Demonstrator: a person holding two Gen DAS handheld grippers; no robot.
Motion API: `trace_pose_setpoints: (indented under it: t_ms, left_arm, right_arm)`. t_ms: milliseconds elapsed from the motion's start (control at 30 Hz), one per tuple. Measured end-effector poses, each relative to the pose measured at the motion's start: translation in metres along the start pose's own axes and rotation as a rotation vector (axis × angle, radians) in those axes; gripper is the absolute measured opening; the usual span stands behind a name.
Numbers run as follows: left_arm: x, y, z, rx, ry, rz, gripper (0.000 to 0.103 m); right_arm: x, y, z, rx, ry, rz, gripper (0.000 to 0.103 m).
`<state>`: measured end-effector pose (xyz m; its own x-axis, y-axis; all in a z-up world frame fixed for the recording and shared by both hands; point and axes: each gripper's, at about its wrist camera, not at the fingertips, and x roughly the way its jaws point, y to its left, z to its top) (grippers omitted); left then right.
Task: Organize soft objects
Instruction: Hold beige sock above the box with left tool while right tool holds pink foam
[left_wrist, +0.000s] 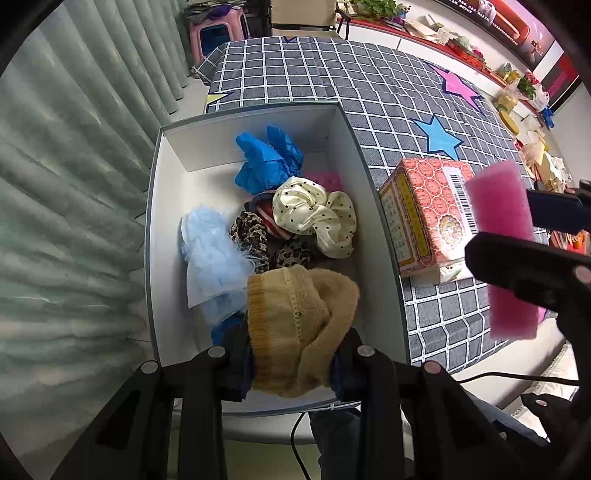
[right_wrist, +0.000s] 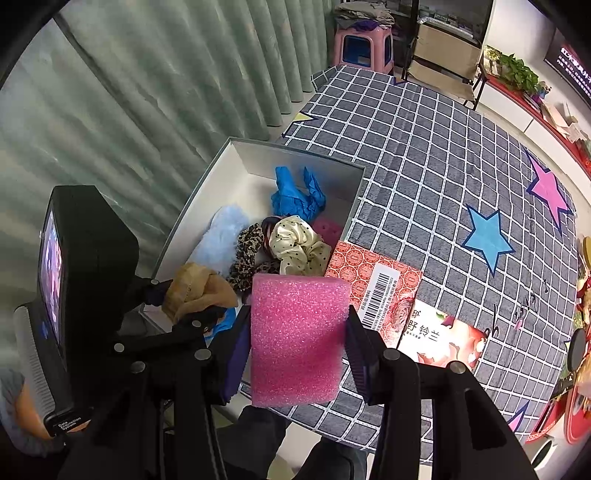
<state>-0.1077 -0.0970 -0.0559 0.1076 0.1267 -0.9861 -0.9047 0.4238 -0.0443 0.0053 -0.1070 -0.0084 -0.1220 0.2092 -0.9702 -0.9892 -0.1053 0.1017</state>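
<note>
My left gripper (left_wrist: 293, 363) is shut on a tan knitted sock (left_wrist: 299, 325), which hangs above the near end of an open white box (left_wrist: 170, 206). Inside that box lie a blue crumpled cloth (left_wrist: 267, 158), a cream dotted scrunchie (left_wrist: 314, 210), a leopard-print scrunchie (left_wrist: 251, 236), a pale blue fluffy piece (left_wrist: 214, 258) and a pink item (left_wrist: 327, 179). My right gripper (right_wrist: 295, 339) is shut on a pink foam block (right_wrist: 297, 336), held to the right of the box and above a red patterned carton (right_wrist: 369, 280). The same foam block (left_wrist: 506, 251) shows at the right of the left wrist view.
The box and the red carton (left_wrist: 424, 218) sit on a grey checked cloth with stars (left_wrist: 332, 74). Green curtains (left_wrist: 74, 184) hang at the left. A pink stool (right_wrist: 364, 46) stands at the far end. Cluttered shelves (left_wrist: 517, 92) line the right wall.
</note>
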Motion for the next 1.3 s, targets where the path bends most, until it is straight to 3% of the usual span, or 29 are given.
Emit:
trace_pose_setpoints:
  t_ms: [933, 1300]
  left_arm:
    - [0.0016, -0.0018, -0.0028, 0.008, 0.003, -0.003, 0.034]
    - [0.0007, 0.0020, -0.0017, -0.031, -0.016, -0.015, 0.034]
  right_arm:
    - [-0.0012, -0.0023, -0.0020, 0.016, -0.001, -0.006, 0.049]
    - [-0.0038, -0.0020, -0.0003, 0.006, 0.001, -0.023, 0.049]
